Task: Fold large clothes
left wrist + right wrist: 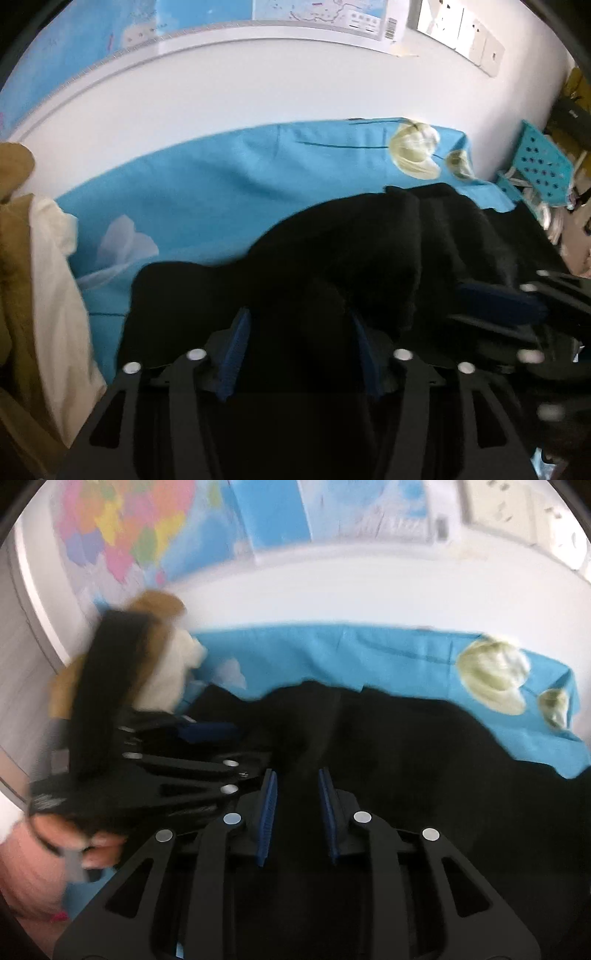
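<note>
A large black garment [332,258] lies bunched on a blue flowered sheet [207,184]; it also shows in the right wrist view [406,746]. My left gripper [299,350] has its blue-padded jaws apart with black cloth between and under them; whether it pinches the cloth is unclear. My right gripper [297,812] stands likewise, jaws apart over the black cloth. Each gripper appears in the other's view: the right one at the right edge [517,302], the left one at the left [207,734], held by a hand.
A brown and cream pile of clothes [40,280] lies at the sheet's left end, also seen in the right wrist view [166,672]. A white wall with a map [129,535] stands behind. A turquoise perforated basket [539,170] sits at the far right.
</note>
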`<act>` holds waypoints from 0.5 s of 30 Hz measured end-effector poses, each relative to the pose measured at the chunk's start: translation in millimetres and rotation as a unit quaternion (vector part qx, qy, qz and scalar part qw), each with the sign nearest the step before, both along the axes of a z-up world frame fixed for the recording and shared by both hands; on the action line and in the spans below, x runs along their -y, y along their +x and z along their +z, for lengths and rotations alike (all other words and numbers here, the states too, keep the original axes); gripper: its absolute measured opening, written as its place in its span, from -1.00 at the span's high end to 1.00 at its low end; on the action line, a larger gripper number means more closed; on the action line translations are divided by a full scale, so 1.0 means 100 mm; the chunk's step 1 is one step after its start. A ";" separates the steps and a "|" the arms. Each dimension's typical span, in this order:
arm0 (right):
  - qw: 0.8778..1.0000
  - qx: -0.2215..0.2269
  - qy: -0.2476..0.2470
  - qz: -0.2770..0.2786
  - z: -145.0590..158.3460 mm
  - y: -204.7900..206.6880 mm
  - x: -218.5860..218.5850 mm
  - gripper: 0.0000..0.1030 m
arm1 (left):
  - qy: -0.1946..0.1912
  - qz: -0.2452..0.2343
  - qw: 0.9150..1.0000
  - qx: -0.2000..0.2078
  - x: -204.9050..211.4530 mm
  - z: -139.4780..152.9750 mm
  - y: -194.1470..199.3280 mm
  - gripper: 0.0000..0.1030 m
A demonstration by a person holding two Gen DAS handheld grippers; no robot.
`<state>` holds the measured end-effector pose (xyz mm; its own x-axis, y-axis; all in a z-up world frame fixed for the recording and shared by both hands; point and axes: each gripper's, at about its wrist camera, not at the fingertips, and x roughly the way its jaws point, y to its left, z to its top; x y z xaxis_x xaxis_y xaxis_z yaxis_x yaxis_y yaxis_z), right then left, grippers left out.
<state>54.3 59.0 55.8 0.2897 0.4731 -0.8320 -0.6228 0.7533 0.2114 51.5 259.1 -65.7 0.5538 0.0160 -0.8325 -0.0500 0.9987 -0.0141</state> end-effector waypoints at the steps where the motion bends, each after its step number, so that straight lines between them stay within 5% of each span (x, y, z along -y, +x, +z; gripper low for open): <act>1: 1.000 -0.017 -0.007 -0.012 -0.10 0.06 0.00 0.62 | 0.005 0.004 1.000 -0.001 0.00 0.00 -0.02 -0.20; 3: 0.999 -0.033 0.023 -0.019 -0.09 0.07 0.11 0.62 | 0.006 0.007 1.000 0.006 0.00 0.06 -0.11 -0.20; 6: 0.997 -0.023 0.067 -0.038 0.14 -0.05 0.44 0.17 | 0.003 -0.002 0.998 0.057 -0.02 0.31 -0.40 -0.24; 9: 0.993 -0.020 0.105 -0.042 0.30 -0.20 0.82 0.02 | -0.001 -0.015 0.995 0.102 -0.03 0.52 -0.81 -0.35; 15: 0.983 -0.050 0.167 -0.060 0.38 -0.68 1.59 -0.22 | 0.006 -0.012 0.995 0.098 -0.05 0.54 -1.39 -0.35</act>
